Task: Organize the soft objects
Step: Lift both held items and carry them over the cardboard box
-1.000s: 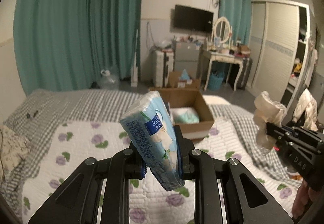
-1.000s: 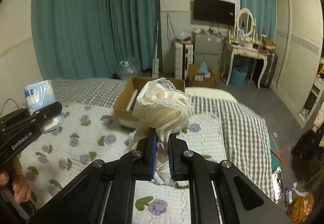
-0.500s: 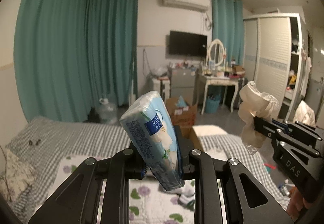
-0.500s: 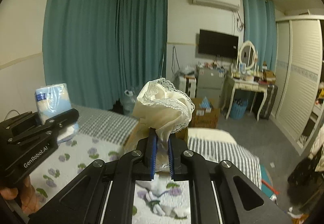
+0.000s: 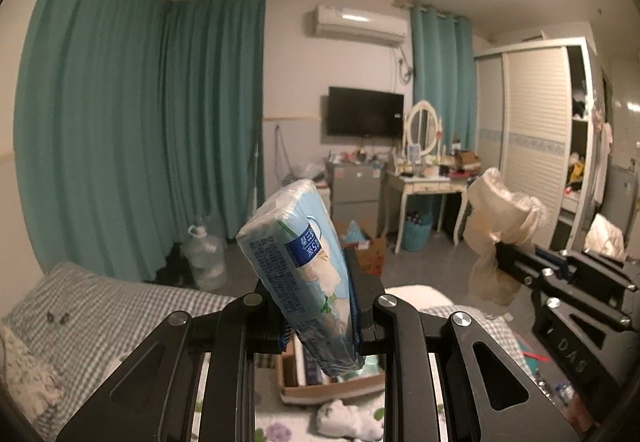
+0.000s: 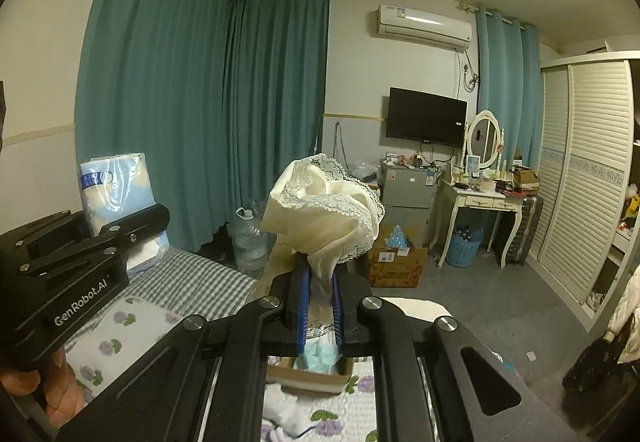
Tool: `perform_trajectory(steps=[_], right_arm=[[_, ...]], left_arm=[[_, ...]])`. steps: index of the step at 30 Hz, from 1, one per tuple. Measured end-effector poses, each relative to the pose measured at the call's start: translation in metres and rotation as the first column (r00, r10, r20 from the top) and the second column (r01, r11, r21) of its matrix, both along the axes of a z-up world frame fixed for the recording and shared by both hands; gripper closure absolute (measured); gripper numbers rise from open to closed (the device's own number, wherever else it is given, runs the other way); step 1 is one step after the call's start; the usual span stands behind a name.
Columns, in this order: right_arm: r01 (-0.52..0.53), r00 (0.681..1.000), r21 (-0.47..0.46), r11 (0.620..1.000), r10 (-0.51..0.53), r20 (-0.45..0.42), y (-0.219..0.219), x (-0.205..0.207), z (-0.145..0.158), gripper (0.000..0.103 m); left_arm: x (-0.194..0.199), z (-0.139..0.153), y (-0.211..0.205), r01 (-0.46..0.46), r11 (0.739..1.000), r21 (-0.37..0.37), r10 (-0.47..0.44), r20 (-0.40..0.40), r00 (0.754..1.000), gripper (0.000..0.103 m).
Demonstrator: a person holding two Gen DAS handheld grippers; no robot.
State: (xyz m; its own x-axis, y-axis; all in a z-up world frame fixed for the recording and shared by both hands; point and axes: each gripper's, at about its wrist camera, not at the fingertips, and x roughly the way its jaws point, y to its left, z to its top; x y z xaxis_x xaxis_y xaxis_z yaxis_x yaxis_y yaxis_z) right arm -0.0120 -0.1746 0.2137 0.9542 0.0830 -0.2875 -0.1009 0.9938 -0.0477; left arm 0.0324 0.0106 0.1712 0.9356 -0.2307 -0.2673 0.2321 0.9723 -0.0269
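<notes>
My left gripper [image 5: 320,306] is shut on a blue and white tissue pack [image 5: 300,258], held upright and tilted high above the bed. My right gripper [image 6: 318,294] is shut on a cream lace-trimmed cloth [image 6: 324,206], bunched above its jaws. In the left wrist view the right gripper [image 5: 504,254] holds the cream cloth [image 5: 496,218] at the right. The right wrist view shows the left gripper [image 6: 148,222] with the tissue pack [image 6: 116,186] at the left. An open cardboard box [image 5: 332,386] lies on the bed below, partly hidden behind the fingers.
A flowered quilt [image 6: 108,346] and grey checked blanket [image 5: 112,302] cover the bed. White socks [image 5: 348,418] lie in front of the box. Beyond are teal curtains [image 6: 200,114], a water jug [image 5: 204,258], a floor box [image 6: 396,262], a dressing table [image 6: 480,202] and a wardrobe [image 6: 588,178].
Both grippers have risen with their loads still clamped. The bed and the box have dropped to the bottom of both views, and the ceiling has come into sight.
</notes>
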Motion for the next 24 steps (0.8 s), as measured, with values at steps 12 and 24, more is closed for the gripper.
perform_trajectory(steps=[12,24], right_arm=[[0.006,0.998,-0.015,1.0,-0.007,-0.065,-0.013,0.092,-0.034,0.094],[-0.022,0.97,-0.029,0.999,0.015,-0.242,-0.013,0.187,-0.13,0.094]], left_arm=[[0.096,-0.039,-0.007,-0.02,1.0,0.004,0.021,-0.114,0.993,0.082],[0.179,-0.115,-0.029,-0.031,0.999,0.045,0.042,-0.282,0.959,0.082]])
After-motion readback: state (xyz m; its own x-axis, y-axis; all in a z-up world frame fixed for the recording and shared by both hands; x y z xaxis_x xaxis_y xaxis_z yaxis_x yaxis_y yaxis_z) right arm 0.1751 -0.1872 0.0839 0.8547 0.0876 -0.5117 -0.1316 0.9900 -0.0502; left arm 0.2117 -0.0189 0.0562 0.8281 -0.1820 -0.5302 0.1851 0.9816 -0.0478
